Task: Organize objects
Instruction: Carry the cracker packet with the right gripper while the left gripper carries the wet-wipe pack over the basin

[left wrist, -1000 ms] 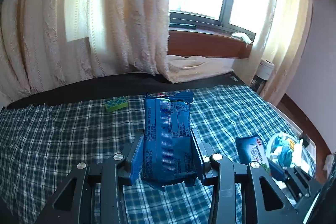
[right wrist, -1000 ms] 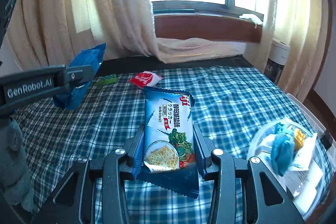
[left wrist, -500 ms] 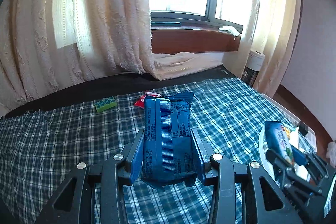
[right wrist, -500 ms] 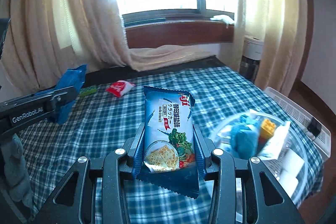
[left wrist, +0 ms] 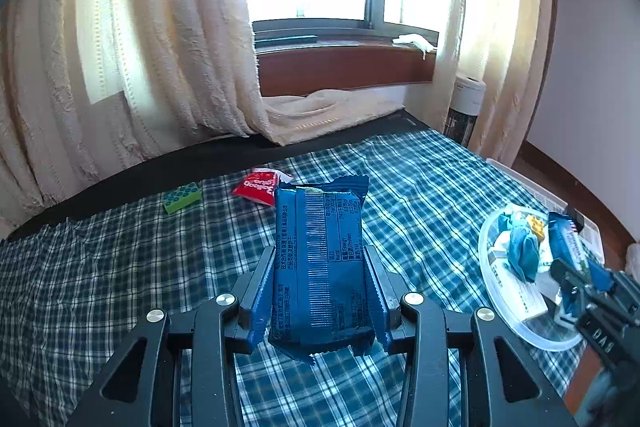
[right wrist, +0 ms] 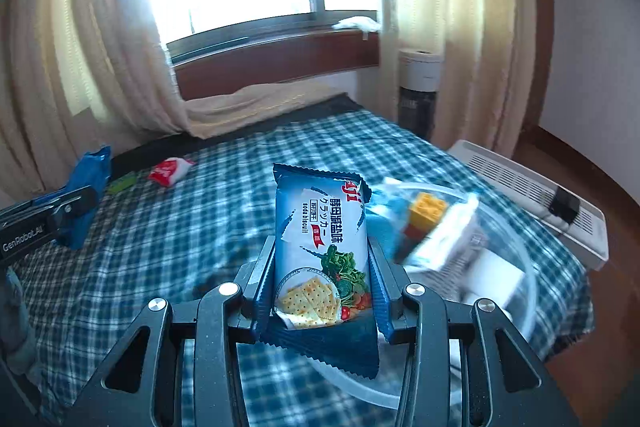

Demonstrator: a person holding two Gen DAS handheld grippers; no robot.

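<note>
Checked bedspread [right wrist: 200,247]: right gripper [right wrist: 322,267] (clamping cracker packet [right wrist: 320,247]) now reaches the bowl [right wrist: 520,239].

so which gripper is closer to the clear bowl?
Right. The right gripper, shut on a cracker packet, is at the clear bowl, over its near edge. The left gripper, holding a blue packet, hangs over the plaid cloth beside it.

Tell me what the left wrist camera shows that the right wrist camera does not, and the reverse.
Only the left wrist view shows the printed back of the blue packet held in the left gripper. Only the right wrist view shows the front of the cracker packet in the right gripper, and the white heater. Both show the clear bowl, red sachet, green block and plaid cloth.
</note>
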